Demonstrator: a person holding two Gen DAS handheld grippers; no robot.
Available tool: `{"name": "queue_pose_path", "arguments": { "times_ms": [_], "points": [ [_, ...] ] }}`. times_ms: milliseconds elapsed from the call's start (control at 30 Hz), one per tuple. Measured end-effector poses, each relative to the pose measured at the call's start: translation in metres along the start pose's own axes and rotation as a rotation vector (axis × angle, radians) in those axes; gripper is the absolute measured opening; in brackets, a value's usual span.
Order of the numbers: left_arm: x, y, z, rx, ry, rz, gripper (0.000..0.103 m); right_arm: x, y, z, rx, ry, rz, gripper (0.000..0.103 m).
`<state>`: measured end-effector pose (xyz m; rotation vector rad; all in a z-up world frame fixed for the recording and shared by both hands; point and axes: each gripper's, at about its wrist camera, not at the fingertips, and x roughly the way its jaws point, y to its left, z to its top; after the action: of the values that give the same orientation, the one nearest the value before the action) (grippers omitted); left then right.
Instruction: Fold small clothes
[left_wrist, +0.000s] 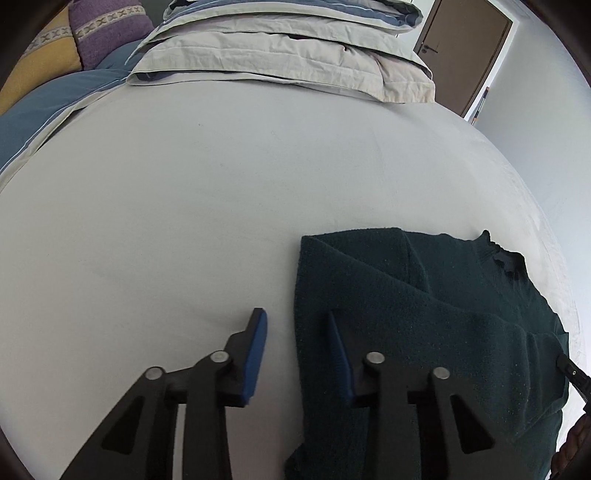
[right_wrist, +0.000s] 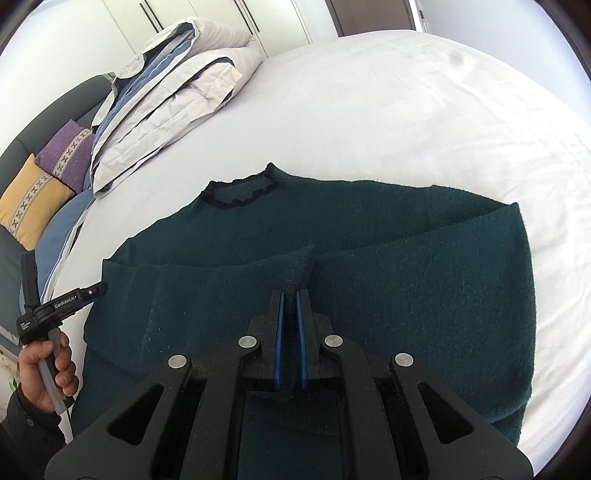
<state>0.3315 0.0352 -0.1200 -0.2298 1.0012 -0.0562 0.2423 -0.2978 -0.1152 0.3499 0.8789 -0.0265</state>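
Sweater between right gripper fingers

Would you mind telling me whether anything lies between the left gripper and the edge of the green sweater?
Nothing visible does: the left gripper straddles the dark green sweater edge on the white bedsheet, fingers apart.

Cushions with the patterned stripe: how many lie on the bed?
2: a yellow cushion at the bed's far left, a purple cushion right beside it. Others may hide behind the folded duvet.
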Motion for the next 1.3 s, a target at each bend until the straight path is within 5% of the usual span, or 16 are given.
{"name": "queue_pose_path", "arguments": {
  "times_ms": [100,233,367,500,567,633,700,767,800,900,1167,1300],
  "points": [
    [-0.001,0.001,-0.001,-0.007,-0.01,-0.008,0.012,-0.001,-0.003,-0.002,0.003,-0.015,-0.016,0.005],
    [-0.001,0.0,-0.007,0.016,-0.041,0.012,0.01,-0.002,-0.012,-0.006,0.019,-0.046,-0.06,0.001],
    [0.001,-0.007,-0.013,0.071,-0.07,0.055,0.01,0.019,-0.022,-0.016,0.008,0.032,-0.081,0.001],
    [-0.008,-0.005,-0.01,0.059,-0.073,0.04,0.012,0.007,-0.033,-0.012,0.116,-0.006,-0.001,0.005],
    [-0.022,-0.003,-0.013,0.042,-0.09,0.028,0.012,-0.005,-0.031,-0.008,0.127,-0.054,0.026,0.022],
    [-0.036,-0.003,-0.019,0.03,-0.104,0.009,0.021,-0.011,-0.025,-0.006,0.111,-0.067,0.045,0.058],
    [-0.042,-0.006,-0.028,0.04,-0.098,0.009,0.026,-0.008,-0.016,-0.005,0.096,-0.048,0.052,0.057],
    [-0.035,-0.011,-0.038,0.073,-0.061,0.033,0.026,0.002,-0.004,-0.007,0.046,-0.002,0.042,0.047],
    [-0.029,-0.011,-0.042,0.086,-0.048,0.049,0.026,0.008,0.003,-0.01,0.015,0.028,0.027,0.025],
    [-0.019,-0.009,-0.049,0.1,-0.049,0.065,0.024,0.015,0.018,-0.02,-0.074,0.049,-0.092,0.01],
    [-0.019,0.003,-0.053,0.069,-0.066,0.04,0.018,0.014,-0.015,-0.026,-0.006,0.017,-0.18,0.0],
    [-0.02,-0.002,-0.052,0.097,-0.073,0.058,0.018,0.007,-0.027,-0.027,0.026,0.006,-0.119,0.0]
  ]
}}
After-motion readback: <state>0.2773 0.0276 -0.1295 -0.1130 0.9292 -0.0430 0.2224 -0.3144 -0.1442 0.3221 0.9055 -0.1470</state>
